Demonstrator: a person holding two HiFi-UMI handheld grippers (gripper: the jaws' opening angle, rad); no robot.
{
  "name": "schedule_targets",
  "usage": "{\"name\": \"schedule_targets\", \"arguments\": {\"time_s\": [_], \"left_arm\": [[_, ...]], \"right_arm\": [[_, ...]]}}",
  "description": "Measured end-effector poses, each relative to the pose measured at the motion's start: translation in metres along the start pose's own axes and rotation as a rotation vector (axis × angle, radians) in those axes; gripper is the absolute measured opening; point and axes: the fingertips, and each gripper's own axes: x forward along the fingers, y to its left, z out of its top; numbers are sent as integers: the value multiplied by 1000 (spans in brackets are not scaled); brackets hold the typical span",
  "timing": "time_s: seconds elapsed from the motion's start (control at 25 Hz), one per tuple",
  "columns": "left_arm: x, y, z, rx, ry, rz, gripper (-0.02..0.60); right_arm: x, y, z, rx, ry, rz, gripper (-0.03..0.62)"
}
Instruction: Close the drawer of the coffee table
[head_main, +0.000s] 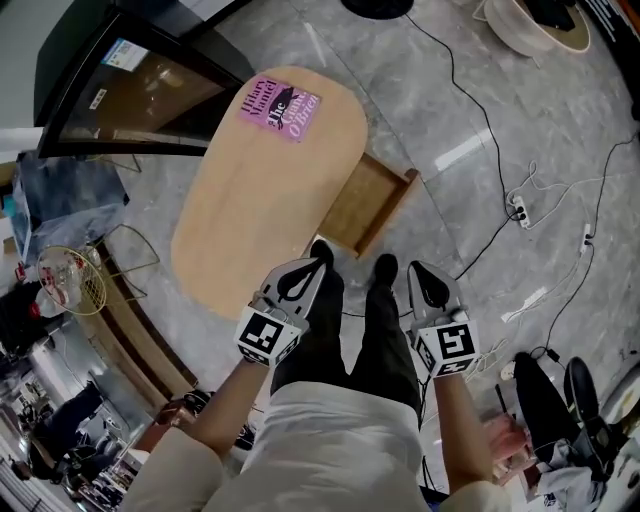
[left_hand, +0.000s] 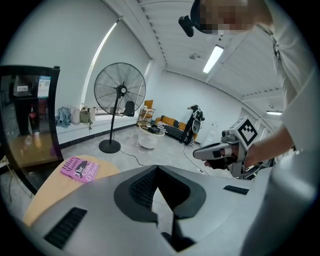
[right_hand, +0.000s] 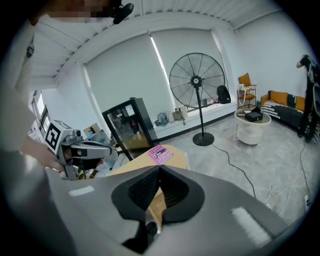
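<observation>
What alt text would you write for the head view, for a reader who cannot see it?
Seen from above, an oval wooden coffee table has its drawer pulled open toward the person, who holds the left gripper and the right gripper above their legs, short of the drawer. A pink book lies on the table's far end.

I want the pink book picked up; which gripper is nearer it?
Left. The left gripper is off the near edge of the table, on the same side of the open drawer as the pink book; the right gripper is farther right, beyond that drawer.
</observation>
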Motion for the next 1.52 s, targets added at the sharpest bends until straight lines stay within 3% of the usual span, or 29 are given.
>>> {"name": "schedule_targets", "arguments": {"time_s": [0.32, 0.76, 1.2, 1.36, 1.52], "left_arm": [[46, 24, -60, -41, 43, 10, 8], [98, 45, -174, -95, 111, 37, 8], [133, 60, -273, -207, 174, 78, 8], [143, 65, -295, -219, 189, 81, 8], [147, 74, -307, -240, 189, 94, 8]], "right_arm": [[58, -25, -80, 86, 69, 27, 11], [129, -56, -206, 186, 179, 63, 39], [198, -77, -322, 352, 253, 50, 128], [219, -92, -355, 414, 279, 0, 157], [243, -106, -378, 515, 296, -45, 229]]}}
